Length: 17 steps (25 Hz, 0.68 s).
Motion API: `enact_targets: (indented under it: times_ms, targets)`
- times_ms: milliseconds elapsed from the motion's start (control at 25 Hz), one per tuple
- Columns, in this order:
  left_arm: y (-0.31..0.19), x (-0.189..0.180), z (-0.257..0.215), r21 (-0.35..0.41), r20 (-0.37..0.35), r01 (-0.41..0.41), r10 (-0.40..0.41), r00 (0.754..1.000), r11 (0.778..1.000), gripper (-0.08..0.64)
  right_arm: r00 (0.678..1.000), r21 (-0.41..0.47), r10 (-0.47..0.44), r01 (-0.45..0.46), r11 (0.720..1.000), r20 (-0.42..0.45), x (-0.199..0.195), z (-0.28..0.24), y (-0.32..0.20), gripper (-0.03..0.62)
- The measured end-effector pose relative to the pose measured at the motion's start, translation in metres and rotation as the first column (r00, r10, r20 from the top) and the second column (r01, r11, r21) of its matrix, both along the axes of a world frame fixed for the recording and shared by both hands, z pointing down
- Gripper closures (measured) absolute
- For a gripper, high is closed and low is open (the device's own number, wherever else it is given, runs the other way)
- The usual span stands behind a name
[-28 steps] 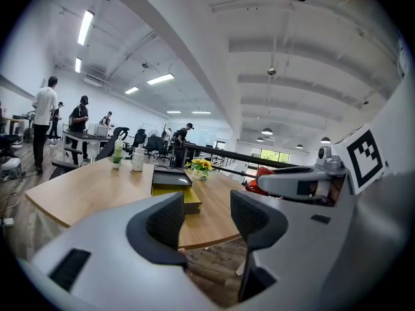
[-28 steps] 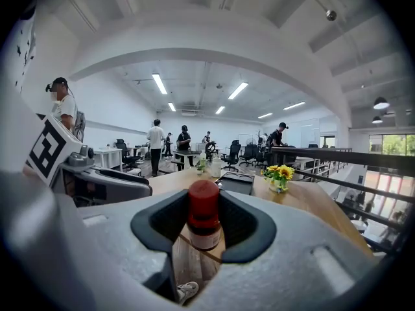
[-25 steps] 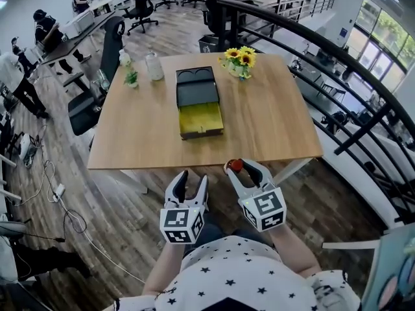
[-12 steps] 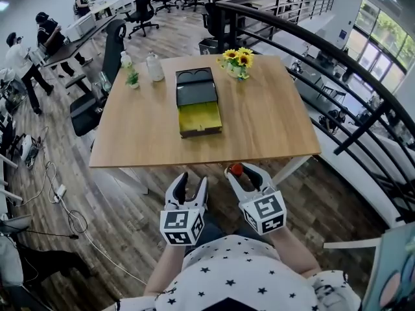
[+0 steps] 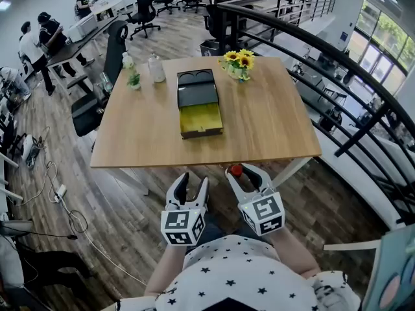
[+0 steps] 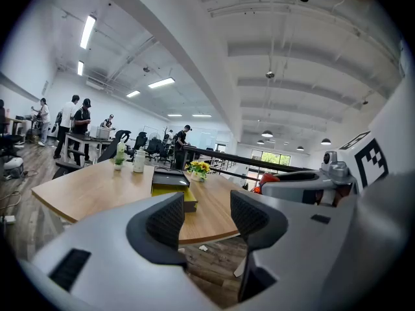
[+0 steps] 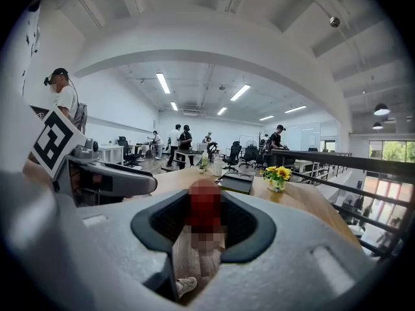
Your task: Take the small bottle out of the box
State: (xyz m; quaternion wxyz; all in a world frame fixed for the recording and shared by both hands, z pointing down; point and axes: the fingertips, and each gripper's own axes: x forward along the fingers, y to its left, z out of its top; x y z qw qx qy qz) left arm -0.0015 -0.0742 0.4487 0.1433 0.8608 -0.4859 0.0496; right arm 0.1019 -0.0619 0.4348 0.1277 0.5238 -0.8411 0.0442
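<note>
From the head view, my left gripper (image 5: pixel 193 185) and right gripper (image 5: pixel 244 172) hang side by side over the wooden floor, just short of the near edge of the table (image 5: pixel 272 122). The small bottle (image 5: pixel 237 170) shows as a red cap between the right gripper's tips, well apart from the box (image 5: pixel 200 102). The box lies open mid-table. Its dark lid is flipped back with two round hollows, and the yellow tray facing me shows only its lining. Behind it a vase holds sunflowers (image 5: pixel 238 62), and a white bottle (image 5: pixel 155 67) and a little plant (image 5: pixel 133 78) stand at the far left.

The left gripper view shows what the head view cannot: my left fingers stand apart with only the table edge and floor between them. It also catches the red cap from the side, past the right gripper.

The right gripper view looks straight along the bottle. My right fingers are spread wide and press on both of its sides, with the red cap uppermost. The lower body is blurred over. A pale shoe (image 7: pixel 186 285) shows on the floor below.
</note>
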Motion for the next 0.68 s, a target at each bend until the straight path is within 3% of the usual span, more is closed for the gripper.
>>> enact_targets:
  times_ms: [680]
  targets:
    - [-0.007,-0.006,0.003,-0.007,-0.007,0.002,-0.002,1.0,1.0,0.345,1.0,0.006,-0.014,0.014,1.0,0.017,-0.009,-0.002,-0.011,0.449]
